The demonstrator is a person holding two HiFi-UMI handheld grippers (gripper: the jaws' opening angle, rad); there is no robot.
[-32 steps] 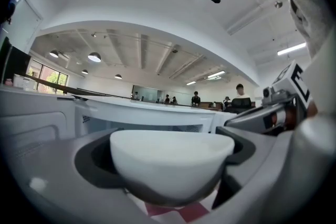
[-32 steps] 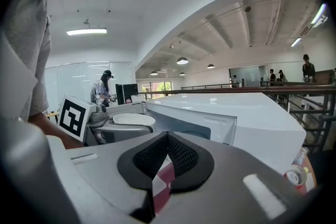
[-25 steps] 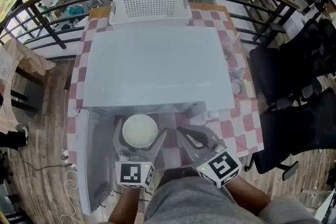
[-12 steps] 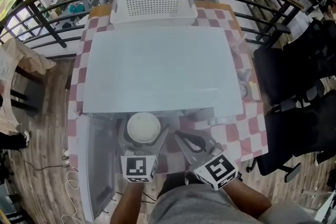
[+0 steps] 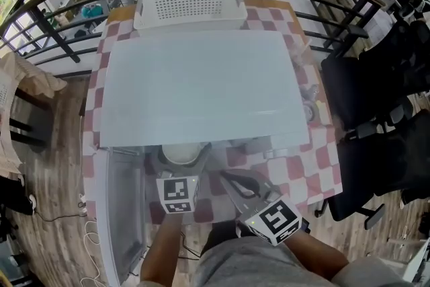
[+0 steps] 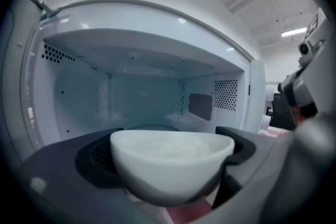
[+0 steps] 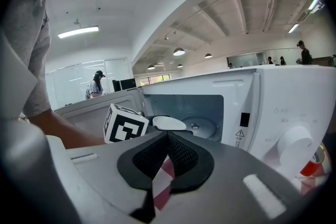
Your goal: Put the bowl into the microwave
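Observation:
A white bowl [image 5: 180, 152] is clamped between the jaws of my left gripper [image 5: 179, 168]. It sits at the mouth of the white microwave [image 5: 195, 91], half hidden under the microwave's top in the head view. In the left gripper view the bowl [image 6: 170, 162] fills the foreground with the lit cavity [image 6: 142, 97] right behind it. My right gripper [image 5: 227, 178] hangs to the right of the bowl, in front of the microwave, shut with nothing in it. From the right gripper view the bowl [image 7: 168, 123] hovers in front of the glass turntable [image 7: 202, 127].
The microwave door [image 5: 121, 212] stands swung open at the left. A white perforated basket [image 5: 190, 3] sits behind the microwave on the checkered cloth [image 5: 295, 158]. Black chairs [image 5: 376, 111] stand to the right, and a railing curves round the back.
My left gripper has carried the bowl forward to the microwave's opening, so the top now covers part of the bowl. The right gripper has hardly moved.

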